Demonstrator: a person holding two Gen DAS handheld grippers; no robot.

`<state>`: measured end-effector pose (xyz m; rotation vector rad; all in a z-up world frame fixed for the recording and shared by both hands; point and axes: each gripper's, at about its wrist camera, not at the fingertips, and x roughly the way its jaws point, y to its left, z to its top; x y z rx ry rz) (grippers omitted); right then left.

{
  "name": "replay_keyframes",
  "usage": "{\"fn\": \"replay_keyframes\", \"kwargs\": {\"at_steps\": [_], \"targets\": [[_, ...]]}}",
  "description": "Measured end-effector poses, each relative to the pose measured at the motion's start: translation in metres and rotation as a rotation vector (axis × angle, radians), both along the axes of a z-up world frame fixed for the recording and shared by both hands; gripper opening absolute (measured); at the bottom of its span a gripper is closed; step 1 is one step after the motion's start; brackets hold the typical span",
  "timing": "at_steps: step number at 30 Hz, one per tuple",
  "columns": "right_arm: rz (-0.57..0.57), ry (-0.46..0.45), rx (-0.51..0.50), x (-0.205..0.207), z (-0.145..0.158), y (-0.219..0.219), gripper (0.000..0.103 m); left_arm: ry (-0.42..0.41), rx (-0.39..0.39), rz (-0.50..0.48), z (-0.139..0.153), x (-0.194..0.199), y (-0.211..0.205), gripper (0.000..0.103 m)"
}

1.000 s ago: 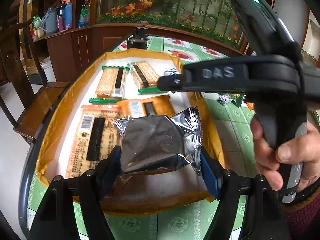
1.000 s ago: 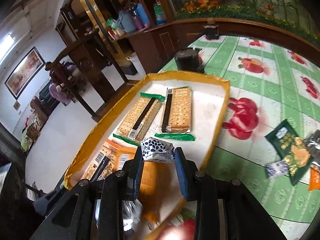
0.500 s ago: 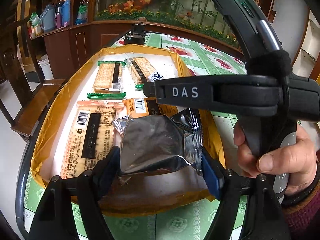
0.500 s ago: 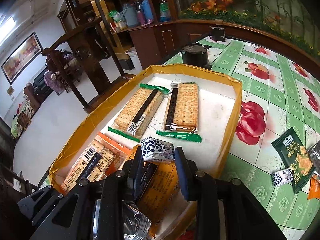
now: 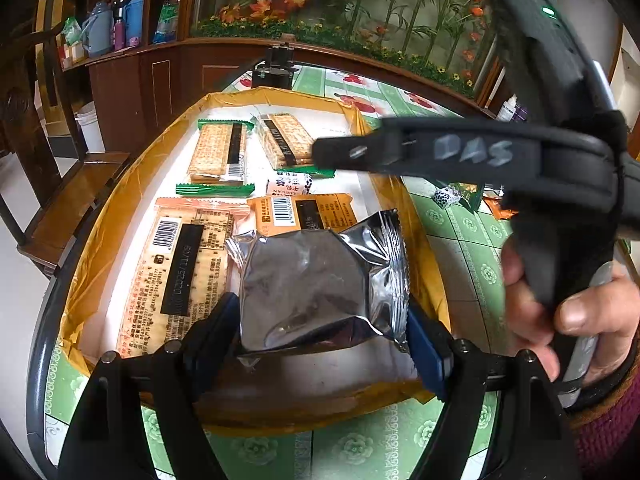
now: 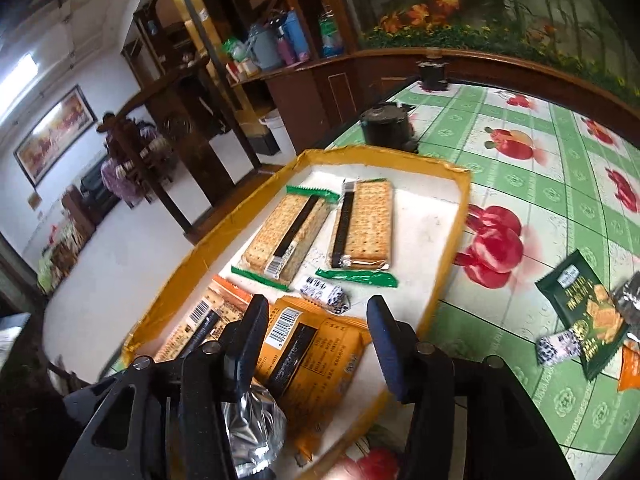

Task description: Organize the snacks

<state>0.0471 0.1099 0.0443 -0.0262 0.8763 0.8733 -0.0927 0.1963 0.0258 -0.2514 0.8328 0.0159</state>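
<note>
Left gripper (image 5: 324,320) jaws opening around a silver foil snack packet (image 5: 320,284), blue pads standing just at its crimped side edges, the packet lying tilted over the near end of a shallow yellow-rimmed tray (image 5: 120,216); whether the pads are pressing on the foil or only flanking it, cannot tell. Right gripper (image 6: 316,328) jaws opening as well, nothing between them, hanging above a small white-and-dark patterned candy (image 6: 323,292) lying free on the tray's white floor, just beyond the top edge of an orange cracker pack (image 6: 308,356). Beside that orange pack, lying flat toward the tray's left wall, a longer pale cracker pack with a barcode (image 5: 180,272). Farther along the tray, resting side by side, two green-ended cracker packs (image 6: 292,236) showing their dark seams upward. Outside the tray, scattered on the green floral tabletop (image 6: 520,208) to the right, a dark green snack bag (image 6: 588,312), a second small patterned candy (image 6: 558,346) touching it, and an orange wrapper partly cut off at the frame edge. Standing on the tabletop past the tray's far end, a small black pot (image 6: 386,126). Gripping the right gripper's handle, a hand (image 5: 576,316) with a dark red sleeve at the wrist.
</note>
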Motion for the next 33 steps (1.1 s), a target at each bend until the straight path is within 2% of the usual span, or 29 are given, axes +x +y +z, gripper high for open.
{"fn": "replay_keyframes", "kwargs": {"at_steps": [8, 10, 13, 16, 18, 23, 26, 29, 33], "targets": [[-0.091, 0.026, 0.096, 0.016, 0.017, -0.058, 0.056, -0.019, 0.005, 0.015, 0.014, -0.004, 0.003, 0.079], [-0.148, 0.016, 0.093, 0.028, 0.018, -0.077, 0.061, -0.036, 0.008, 0.024, 0.021, -0.006, 0.006, 0.079], [-0.239, 0.052, 0.093, 0.053, 0.011, -0.104, 0.062, -0.064, 0.002, 0.043, 0.032, -0.009, 0.012, 0.083], [-0.310, 0.064, 0.050, 0.072, 0.000, -0.122, 0.061, -0.084, -0.004, 0.054, 0.039, -0.011, 0.014, 0.083], [-0.369, 0.067, 0.030, 0.085, -0.005, -0.139, 0.061, -0.092, -0.011, 0.043, 0.042, -0.011, 0.012, 0.084], [-0.460, 0.073, 0.059, 0.103, -0.004, -0.177, 0.061, -0.093, 0.009, 0.000, 0.045, -0.010, -0.002, 0.084], [-0.459, 0.082, 0.058, 0.109, -0.008, -0.184, 0.061, -0.096, 0.015, -0.027, 0.048, -0.007, -0.013, 0.084], [-0.374, 0.054, 0.030, 0.104, -0.009, -0.171, 0.061, -0.104, 0.032, -0.065, 0.052, -0.004, -0.027, 0.084], [-0.291, -0.013, -0.078, 0.101, -0.014, -0.138, 0.061, -0.099, 0.049, -0.104, 0.052, -0.001, -0.042, 0.083]]}}
